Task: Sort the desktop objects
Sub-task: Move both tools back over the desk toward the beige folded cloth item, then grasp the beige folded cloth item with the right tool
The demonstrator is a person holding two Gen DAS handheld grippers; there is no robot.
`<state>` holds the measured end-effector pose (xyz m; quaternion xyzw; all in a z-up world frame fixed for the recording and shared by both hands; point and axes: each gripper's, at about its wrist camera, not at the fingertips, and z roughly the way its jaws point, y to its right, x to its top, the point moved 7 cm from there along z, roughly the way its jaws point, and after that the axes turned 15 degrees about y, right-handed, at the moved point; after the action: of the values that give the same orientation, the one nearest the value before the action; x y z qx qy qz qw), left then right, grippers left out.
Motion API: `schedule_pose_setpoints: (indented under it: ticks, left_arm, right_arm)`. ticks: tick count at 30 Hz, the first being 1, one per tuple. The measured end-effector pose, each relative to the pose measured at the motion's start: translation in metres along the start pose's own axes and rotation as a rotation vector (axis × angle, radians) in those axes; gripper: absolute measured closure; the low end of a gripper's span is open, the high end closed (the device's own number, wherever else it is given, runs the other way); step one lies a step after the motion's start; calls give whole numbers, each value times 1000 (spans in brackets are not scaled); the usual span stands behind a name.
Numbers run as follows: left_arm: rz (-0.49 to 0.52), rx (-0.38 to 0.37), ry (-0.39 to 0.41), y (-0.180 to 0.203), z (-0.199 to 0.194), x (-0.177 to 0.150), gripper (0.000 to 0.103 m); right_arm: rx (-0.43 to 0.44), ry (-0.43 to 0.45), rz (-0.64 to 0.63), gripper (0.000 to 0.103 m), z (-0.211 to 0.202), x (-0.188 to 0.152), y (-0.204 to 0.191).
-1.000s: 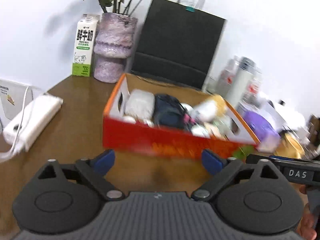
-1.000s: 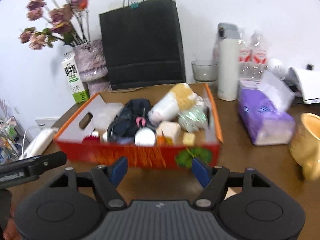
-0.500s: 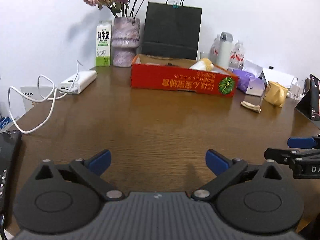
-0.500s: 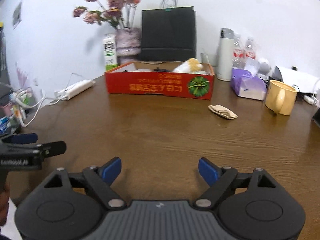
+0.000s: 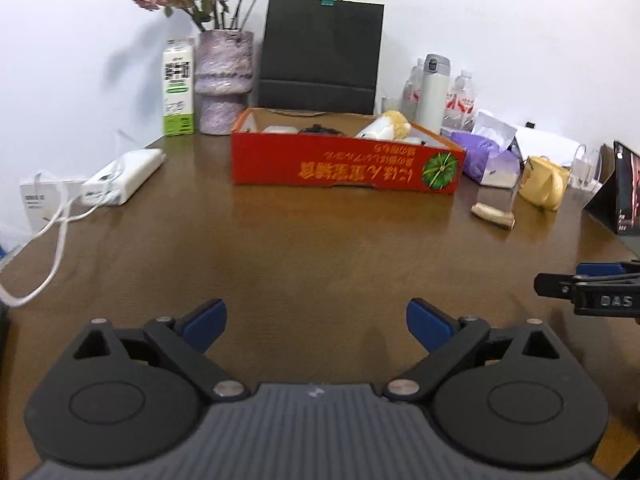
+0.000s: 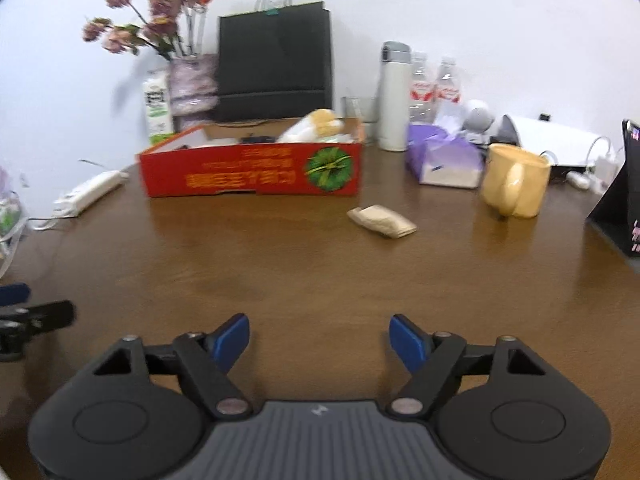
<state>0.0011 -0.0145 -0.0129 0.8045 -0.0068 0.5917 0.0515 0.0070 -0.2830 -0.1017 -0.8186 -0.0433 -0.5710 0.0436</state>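
The left tongs hang released, spread wide over bare tabletop, gripping nothing. The right tongs are closing, nothing between them. Far off sits the red box of sorted items; right of it lies a tan packet.

black paper bag | flower vase | milk carton

Each hand-held gripper is showing a ribbed grey body, black linkage arms with silver screws, round black discs and blue fingertips.
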Motion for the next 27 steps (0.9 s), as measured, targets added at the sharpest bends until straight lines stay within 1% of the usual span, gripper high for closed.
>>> schedule_pose_setpoints:
  ticks: [2, 5, 7, 9, 11, 12, 13, 14, 15, 16, 17, 19, 20, 22, 23, 25, 27]
  left_arm:
    - [-2, -17, -2, 3, 19, 11, 7]
    - [11, -17, -4, 5, 54, 23, 11]
    - [1, -13, -34, 3, 81, 29, 19]
    - [-31, -16, -65, 0, 106, 32, 24]
    - [-47, -33, -76, -2, 134, 38, 24]
    - [-42, -37, -83, -3, 147, 39, 34]
    - [-34, -22, -95, -3, 161, 41, 67]
    - [-25, -24, -102, -2, 171, 42, 91]
    - [-28, -38, -104, -1, 181, 43, 102]
    - [-57, -49, -97, -1, 188, 44, 102]
    - [-100, -51, -88, -2, 194, 46, 102]
    - [-128, -56, -90, -1, 201, 49, 102]
    - [-117, -55, -79, 1, 201, 52, 102]
    - [-76, -47, -46, 3, 197, 54, 102]
    - [-59, -48, -41, 3, 195, 54, 102]
    - [-53, -50, -33, 4, 192, 54, 102]
    - [-43, -61, -33, 6, 191, 55, 102]
  right_arm:
    - [-21, -16, -20, 28, 18, 10, 9]
    - [-9, -9, -43, 29, 56, 28, 22]
    - [-2, -22, -44, 31, 84, 36, 30]
    - [-5, -44, -37, 37, 110, 43, 38]
    - [-16, -67, -39, 37, 134, 46, 45]
    - [-19, -92, -46, 37, 149, 45, 47]
    - [-19, -117, -43, 40, 162, 42, 49]
    - [-11, -115, -18, 58, 172, 41, 51]
    - [10, -103, 16, 98, 179, 45, 49]
    - [9, -107, 13, 95, 183, 47, 44]
    - [12, -111, 15, 96, 187, 49, 36]
    - [82, -92, 53, 96, 195, 50, 10]
    - [102, -79, 57, 96, 198, 49, -4]
    - [123, -71, 17, 96, 198, 50, -32]
    - [154, -58, -3, 96, 194, 51, -46]
    - [178, -37, -10, 96, 188, 54, -58]
    - [174, -21, 6, 96, 185, 56, -61]
